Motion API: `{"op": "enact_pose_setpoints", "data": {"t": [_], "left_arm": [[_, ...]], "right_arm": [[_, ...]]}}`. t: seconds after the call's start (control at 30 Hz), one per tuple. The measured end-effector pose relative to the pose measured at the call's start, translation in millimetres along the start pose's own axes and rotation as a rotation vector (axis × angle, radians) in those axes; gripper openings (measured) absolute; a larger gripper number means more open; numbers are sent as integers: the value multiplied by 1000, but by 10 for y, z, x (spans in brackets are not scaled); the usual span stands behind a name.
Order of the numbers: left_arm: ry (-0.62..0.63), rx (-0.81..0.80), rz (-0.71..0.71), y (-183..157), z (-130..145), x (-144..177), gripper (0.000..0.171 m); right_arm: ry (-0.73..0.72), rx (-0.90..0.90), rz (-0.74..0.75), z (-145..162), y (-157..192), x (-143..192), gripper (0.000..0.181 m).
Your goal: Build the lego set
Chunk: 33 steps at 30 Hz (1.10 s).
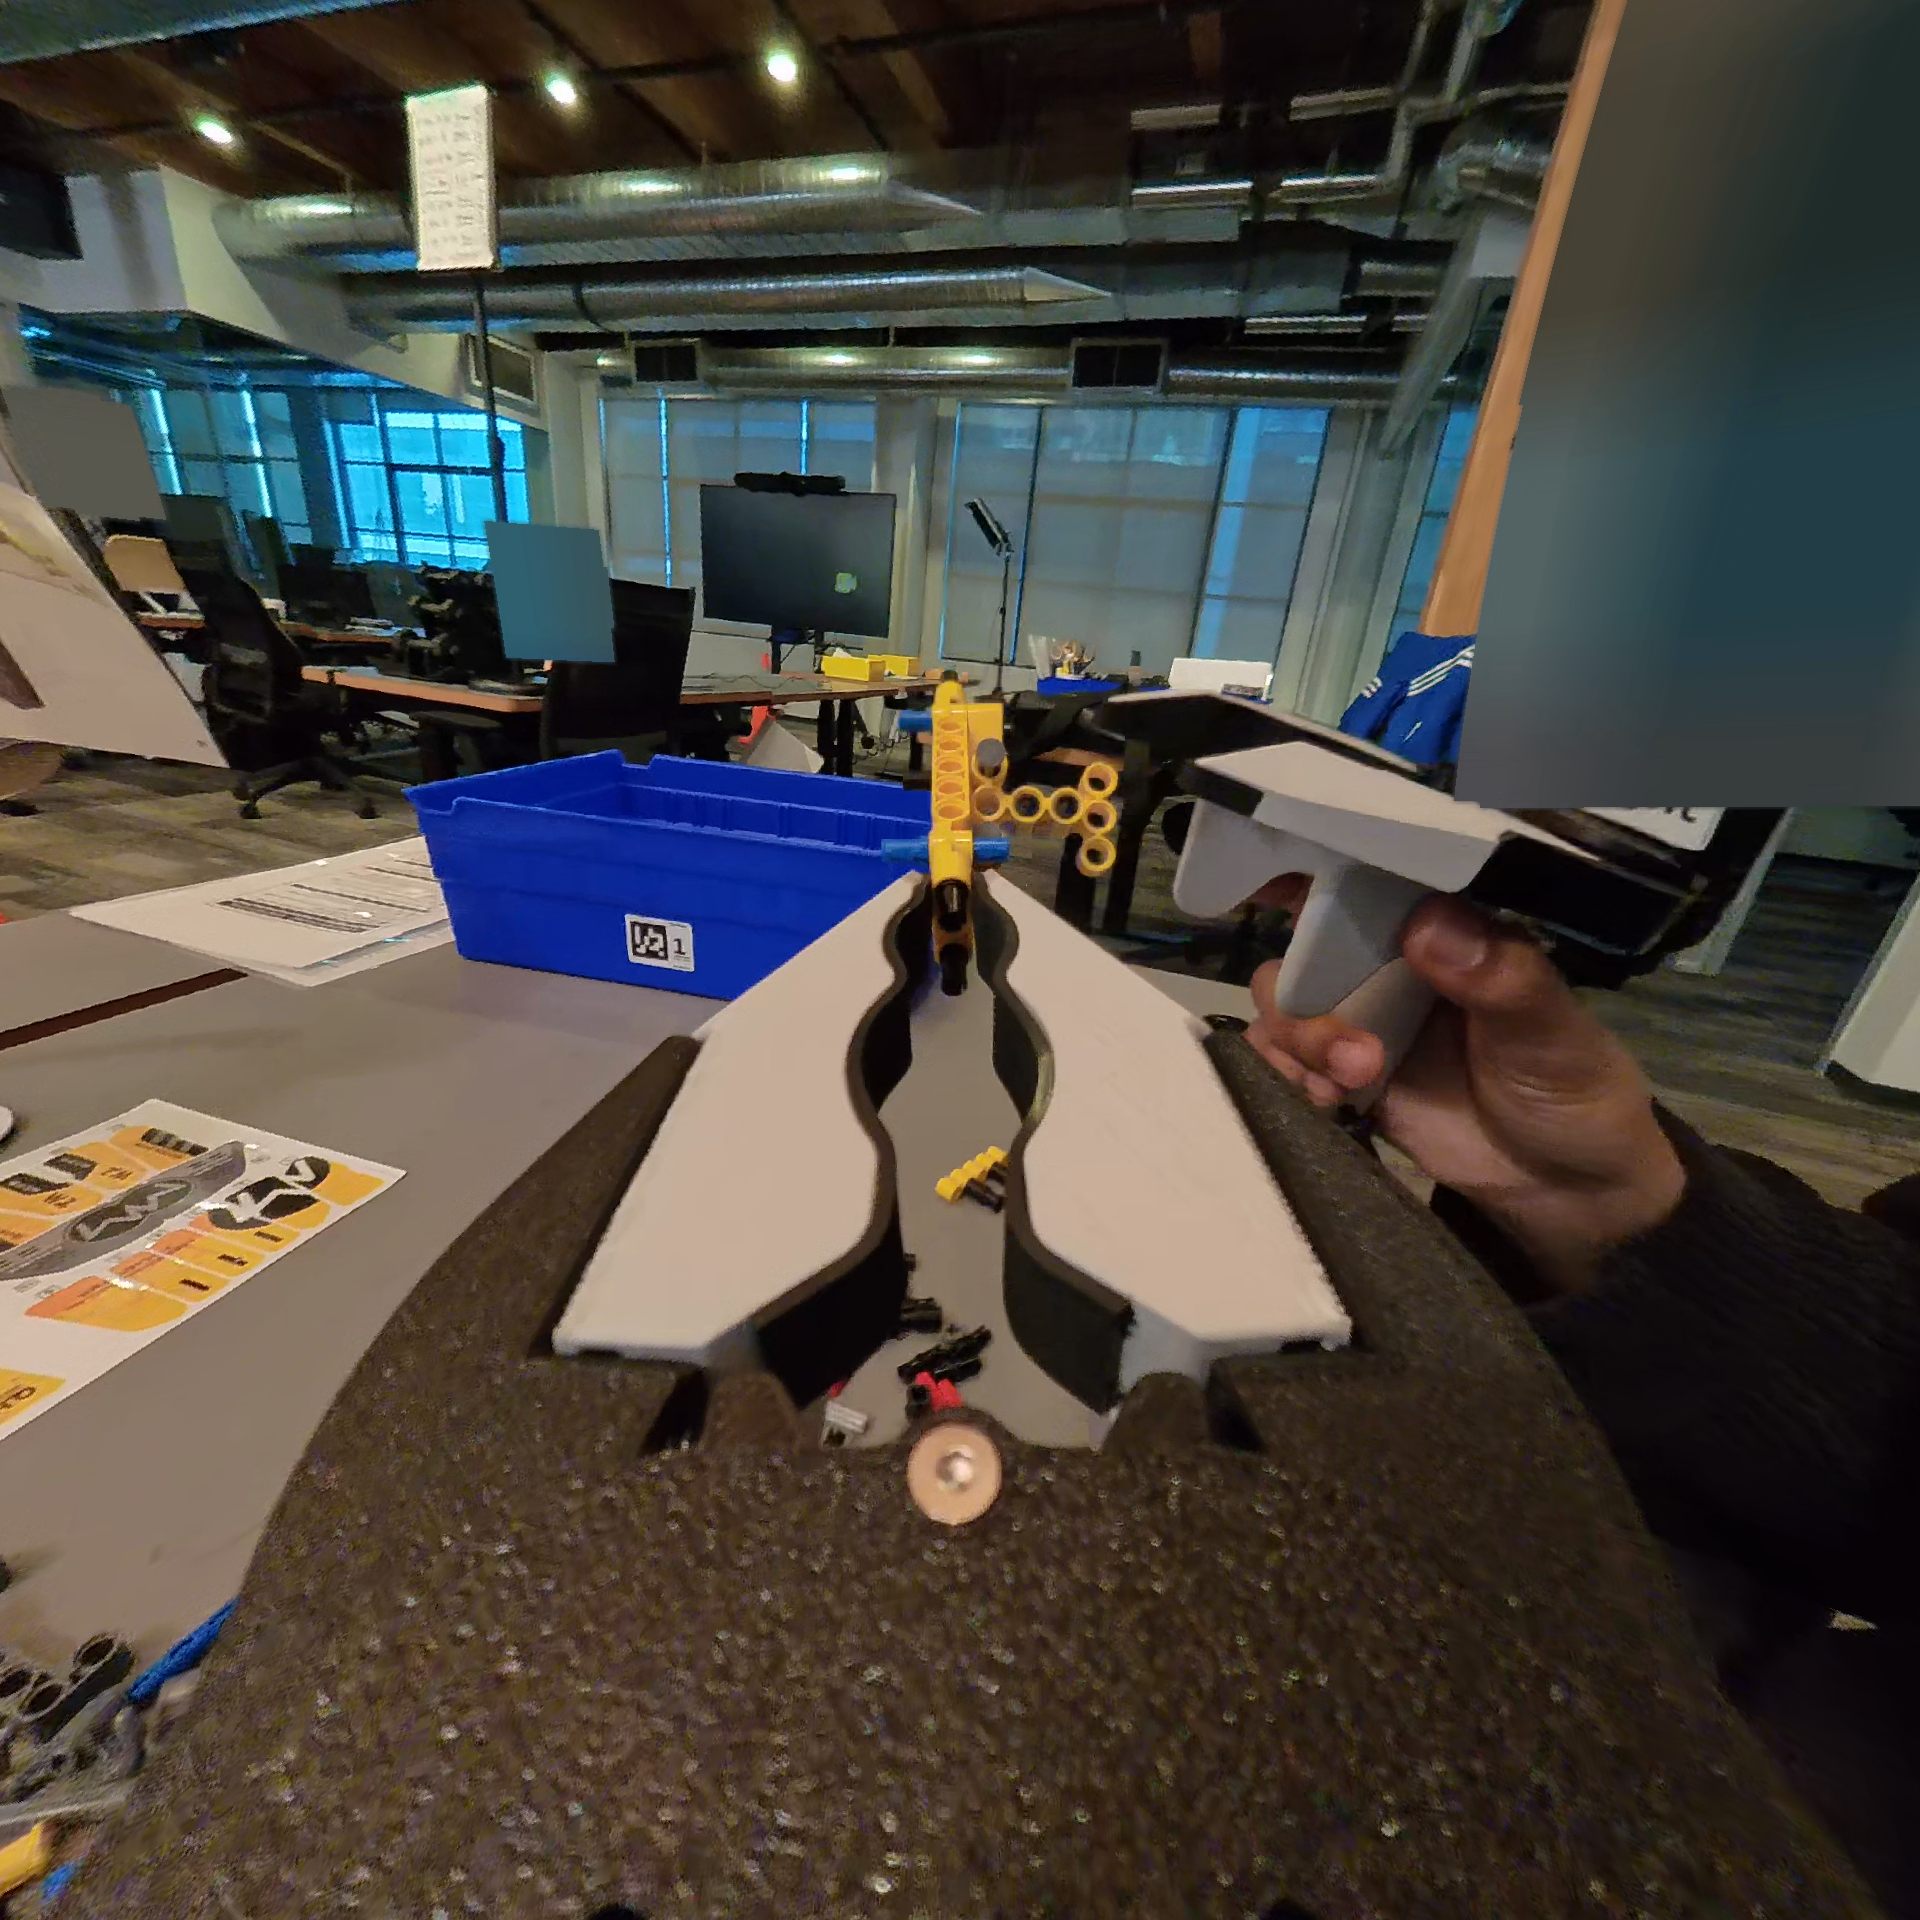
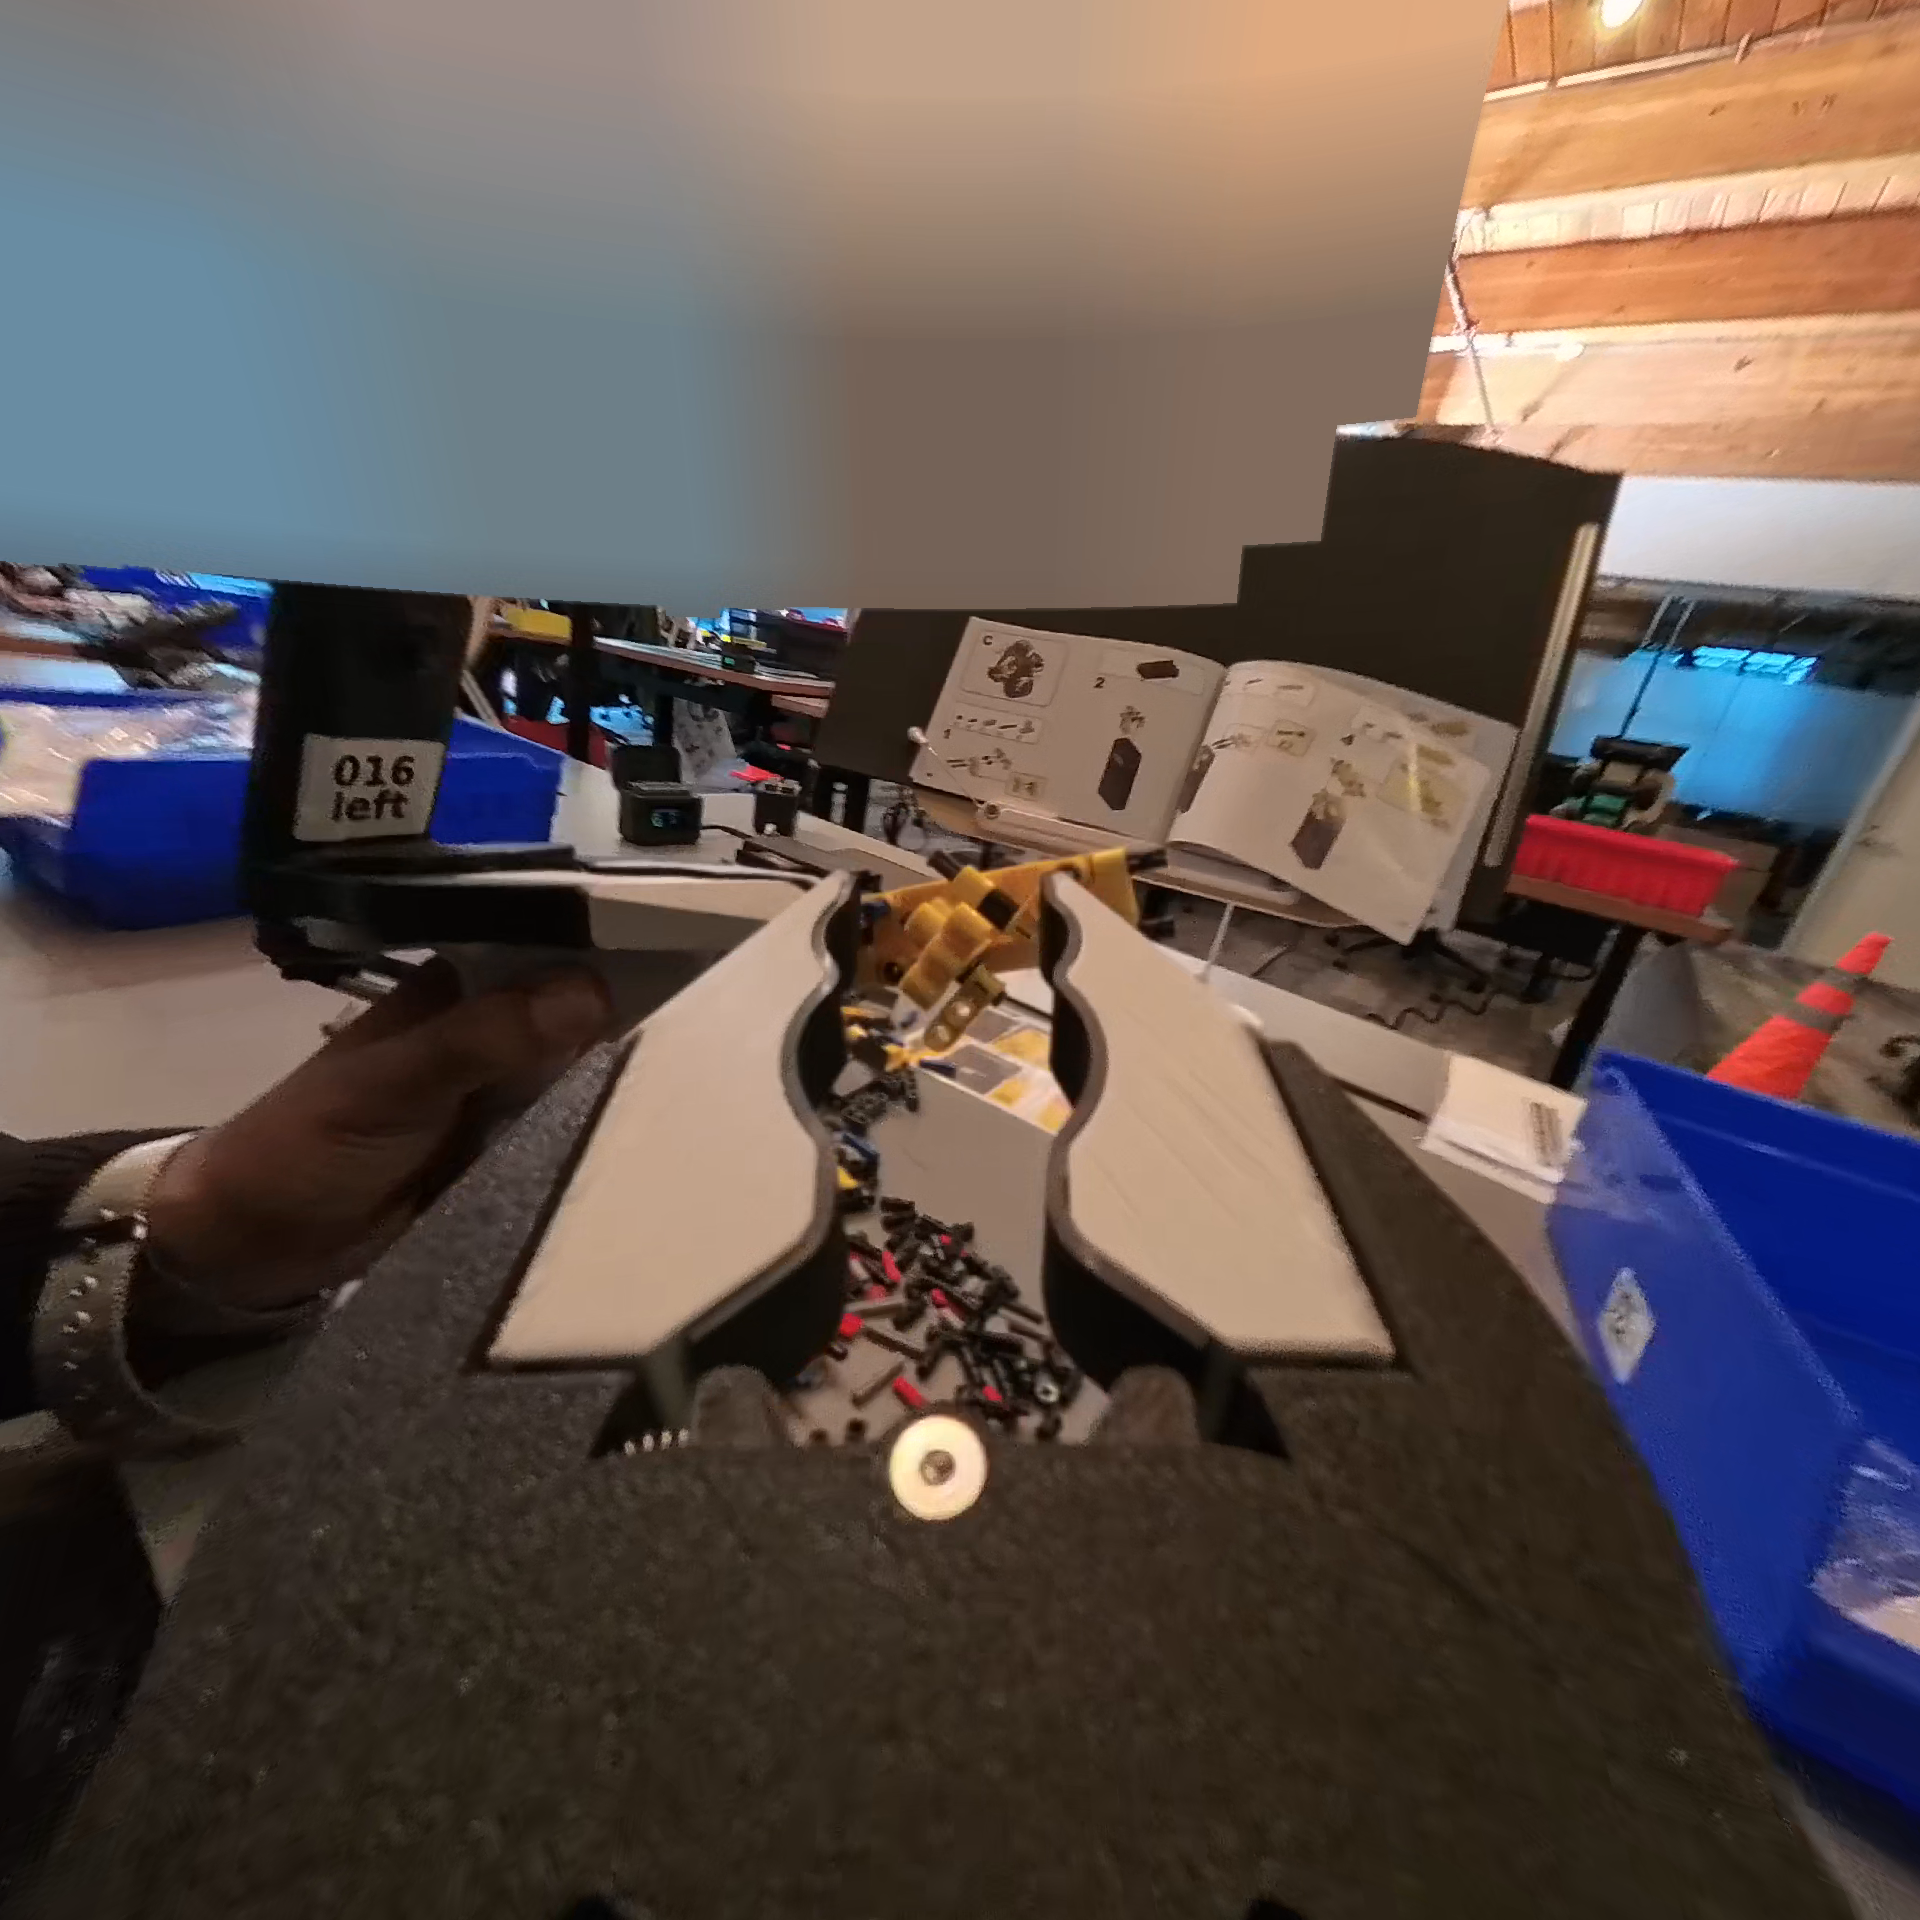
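My left gripper (image 1: pixel 951 914) is shut on the lower end of a yellow beam assembly (image 1: pixel 951 790), which it holds upright above the grey table (image 1: pixel 416 1049). A yellow T-shaped beam with holes (image 1: pixel 1065 805) sticks out to its right. My right gripper (image 1: pixel 1158 743), held in a hand (image 1: pixel 1475 1081), comes in from the right, close to that beam's end. In the right wrist view my right gripper (image 2: pixel 951 904) is open, with the yellow assembly (image 2: pixel 961 930) between and just past its tips. The left gripper's body (image 2: pixel 416 904) reaches in from the left.
A blue bin (image 1: pixel 644 862) stands behind the assembly; a second blue bin (image 2: pixel 1766 1351) sits at the right. Loose black and red pins (image 2: pixel 935 1320) lie under my grippers. A sticker sheet (image 1: pixel 156 1226), papers (image 1: pixel 301 914) and an open instruction booklet (image 2: pixel 1195 769) on a stand are nearby. Some 5 cm of space lies between my two pairs of fingers.
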State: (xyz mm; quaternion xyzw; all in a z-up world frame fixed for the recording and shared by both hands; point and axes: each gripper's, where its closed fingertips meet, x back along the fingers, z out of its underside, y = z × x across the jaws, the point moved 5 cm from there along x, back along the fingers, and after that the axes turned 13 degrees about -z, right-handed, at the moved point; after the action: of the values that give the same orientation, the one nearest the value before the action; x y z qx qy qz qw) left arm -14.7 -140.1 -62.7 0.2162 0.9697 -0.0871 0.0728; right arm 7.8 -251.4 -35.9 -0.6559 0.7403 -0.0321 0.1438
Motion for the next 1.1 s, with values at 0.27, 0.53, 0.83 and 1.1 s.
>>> {"op": "enact_pose_setpoints", "data": {"t": [0.27,0.53,0.83,1.1], "left_arm": [[-9,-177,-37,-129,6,7,6],[-45,-429,-95,-318,36,11,6],[-54,-472,-115,-335,40,12,6],[-57,-485,-122,-339,41,12,6]], "right_arm": [[-9,-36,56,-16,-125,73,40],[-44,-303,19,103,-244,54,73],[27,-271,50,134,-269,54,72],[37,-274,37,131,-264,59,57]]}}
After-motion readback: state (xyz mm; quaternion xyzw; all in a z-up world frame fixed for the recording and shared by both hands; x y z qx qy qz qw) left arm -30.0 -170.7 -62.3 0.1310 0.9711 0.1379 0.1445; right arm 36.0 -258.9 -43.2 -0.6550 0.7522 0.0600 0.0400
